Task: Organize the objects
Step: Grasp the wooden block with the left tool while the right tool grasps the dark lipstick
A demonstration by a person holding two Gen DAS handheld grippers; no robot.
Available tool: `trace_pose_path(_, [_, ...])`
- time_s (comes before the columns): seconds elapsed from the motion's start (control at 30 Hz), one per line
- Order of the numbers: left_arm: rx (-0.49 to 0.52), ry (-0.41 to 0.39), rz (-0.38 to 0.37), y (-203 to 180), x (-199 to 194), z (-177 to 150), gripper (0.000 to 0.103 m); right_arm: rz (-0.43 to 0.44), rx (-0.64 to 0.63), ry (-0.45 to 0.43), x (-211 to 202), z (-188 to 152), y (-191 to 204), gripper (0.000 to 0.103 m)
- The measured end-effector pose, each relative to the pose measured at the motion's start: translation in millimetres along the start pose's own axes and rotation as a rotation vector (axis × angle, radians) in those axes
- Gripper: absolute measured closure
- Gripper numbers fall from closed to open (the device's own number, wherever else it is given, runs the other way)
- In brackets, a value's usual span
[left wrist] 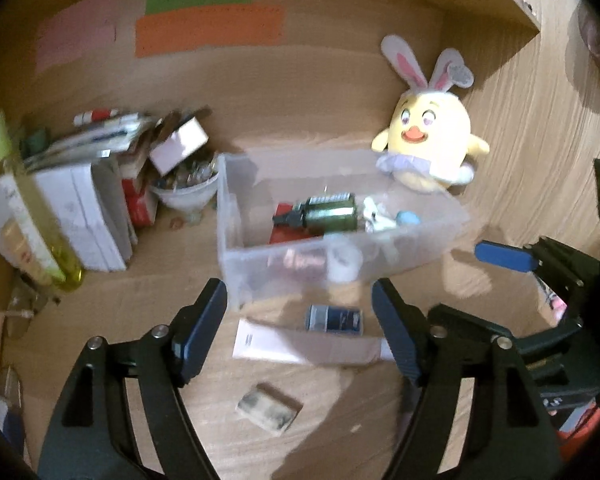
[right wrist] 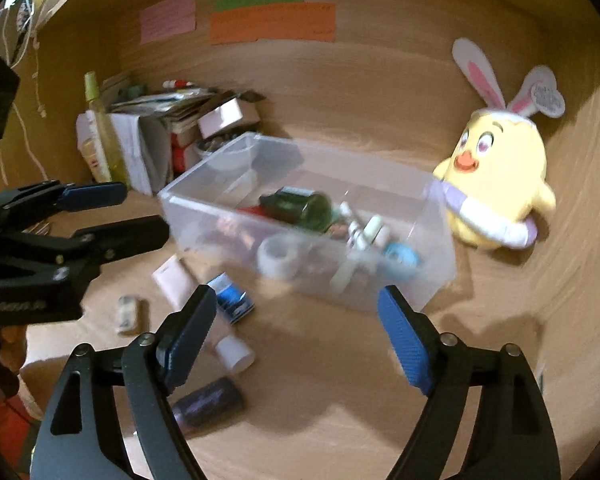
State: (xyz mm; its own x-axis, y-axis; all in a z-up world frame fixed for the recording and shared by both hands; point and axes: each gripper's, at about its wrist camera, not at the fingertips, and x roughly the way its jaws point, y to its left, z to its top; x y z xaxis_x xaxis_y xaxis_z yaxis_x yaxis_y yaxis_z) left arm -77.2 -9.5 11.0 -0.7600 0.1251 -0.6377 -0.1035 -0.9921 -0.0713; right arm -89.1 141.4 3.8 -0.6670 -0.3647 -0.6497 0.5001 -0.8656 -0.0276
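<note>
On a wood-grain desk (left wrist: 512,184), with a clear plastic bin (left wrist: 236,240) at the far side, we see a white, smooth squeeze tube (left wrist: 300,346) lying crosswise just near of the bin. We judge the left gripper (left wrist: 300,332) nearer it, jaws spread and empty; the right gripper (right wrist: 296,334), likewise spread, holds nothing.

Left gripper (left wrist: 300,328), right gripper (right wrist: 296,332): black triangular-cutout arms, silver screws behind jaws, ribbed blue pads (right wrist: 404,344) fitted inside.

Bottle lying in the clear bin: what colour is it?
Dark green bottle with a black cap, clearest in the left wrist view.
</note>
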Motion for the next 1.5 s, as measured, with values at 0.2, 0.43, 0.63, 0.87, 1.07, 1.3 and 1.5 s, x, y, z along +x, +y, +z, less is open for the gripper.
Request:
trace_pose_path(0.2, [0.003,0.054,0.017,8.7,1.5,-28.5,0.028,0.036,0.01,0.062,9.1,-23.6,15.8,0.022])
trace_pose_path(0.43, [-0.008,0.143,0.01,22.6,11.6,-57.0,0.028,0.082,0.06,0.141,23.1,-39.9,19.5,0.022])
trace_pose_path(0.63, [0.011,0.214,0.009,25.5,22.5,-70.8,0.028,0.114,0.058,0.195,30.3,-50.9,25.5,0.023])
trace_pose_path(0.87, [0.029,0.238,0.01,24.1,28.9,-75.4,0.037,0.127,0.056,0.197,30.2,-55.4,27.4,0.036])
trace_pose_path(1.07, [0.027,0.221,0.006,24.1,26.0,-76.0,0.059,0.126,0.068,0.178,30.3,-55.6,23.7,0.047])
trace_pose_path(1.3, [0.004,0.198,-0.013,23.3,20.6,-73.2,0.059,0.141,0.11,0.17,29.5,-52.1,10.5,0.079])
trace_pose_path(1.5, [-0.005,0.151,-0.033,18.1,10.9,-61.3,0.059,0.13,0.114,0.145,24.0,-51.1,3.7,0.079])
